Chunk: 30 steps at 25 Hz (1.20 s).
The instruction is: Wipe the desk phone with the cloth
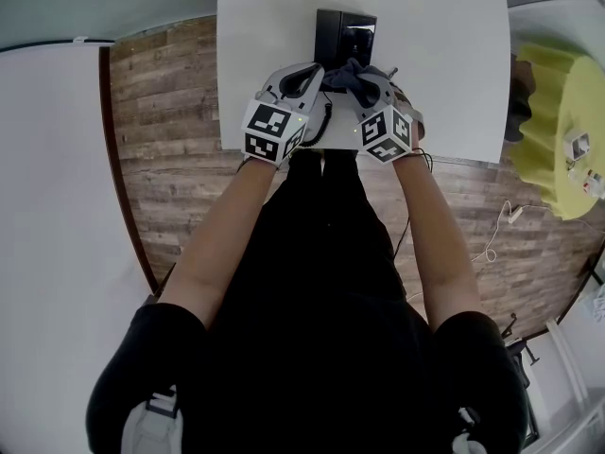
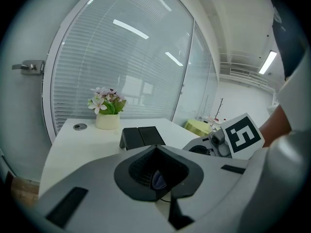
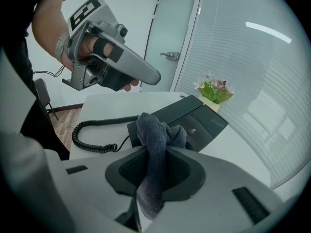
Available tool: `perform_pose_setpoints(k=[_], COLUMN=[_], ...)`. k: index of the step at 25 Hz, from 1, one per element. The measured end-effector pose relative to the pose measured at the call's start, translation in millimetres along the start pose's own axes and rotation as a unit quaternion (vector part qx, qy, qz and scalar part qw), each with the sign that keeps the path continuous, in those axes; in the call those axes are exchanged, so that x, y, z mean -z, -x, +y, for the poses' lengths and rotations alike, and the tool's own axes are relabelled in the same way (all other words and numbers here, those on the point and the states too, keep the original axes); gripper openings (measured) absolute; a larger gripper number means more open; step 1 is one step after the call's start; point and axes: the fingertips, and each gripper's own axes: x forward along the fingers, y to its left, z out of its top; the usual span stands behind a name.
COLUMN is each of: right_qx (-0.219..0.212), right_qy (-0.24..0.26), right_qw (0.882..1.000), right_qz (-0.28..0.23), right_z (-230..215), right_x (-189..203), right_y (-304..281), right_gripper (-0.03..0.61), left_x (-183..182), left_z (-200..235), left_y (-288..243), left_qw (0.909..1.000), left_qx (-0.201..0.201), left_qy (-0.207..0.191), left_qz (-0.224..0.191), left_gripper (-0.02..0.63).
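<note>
Grey nubbly knit cloth [image 3: 154, 144] pinched in the closed right gripper [image 3: 156, 178], bunched above the jaws, loose tail hanging below, at the near end of the desk phone [image 3: 194, 118]; contact not clear. Phone matte black plastic, wedge-shaped, flat-faced, on a smooth white counter [image 1: 444, 64]; small pale mark on its face, too small to read. Black coiled cord [image 3: 92, 130] looped beside it. Left gripper [image 1: 304, 76] just left of the phone: pale grey shell, dark ribbed pads, jaws together on nothing. Black-and-white square markers on both cubes. Cream pot of pink-white flowers [image 2: 108, 115] at the far end.
</note>
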Motion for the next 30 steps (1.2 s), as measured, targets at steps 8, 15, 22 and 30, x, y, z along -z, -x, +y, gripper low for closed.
perform_pose_setpoints(k=[8, 15, 22, 30], right_qx=[-0.006, -0.016, -0.032, -0.042], right_qy=[0.001, -0.006, -0.012, 0.007], right_qw=[1.000, 1.000, 0.999, 0.997], right_qz=[0.008, 0.019, 0.041, 0.065], right_z=[12.3, 20.6, 29.8, 47.8], right_x=[6.1, 10.6, 14.4, 24.5], right_y=[1.7, 3.0, 4.3, 6.4], right_gripper=[0.092, 0.092, 0.092, 0.092], left_x=[12.4, 19.4, 21.3, 25.5], left_z=[-1.4, -4.0, -7.8, -12.6], left_y=[3.6, 5.9, 9.2, 16.6], left_qw=[0.9999, 0.9998, 0.9998, 0.9994], left_qx=[0.001, 0.003, 0.006, 0.014], left_qy=[0.008, 0.014, 0.011, 0.007], left_qz=[0.008, 0.012, 0.018, 0.031], left_gripper=[0.011, 0.011, 0.011, 0.011])
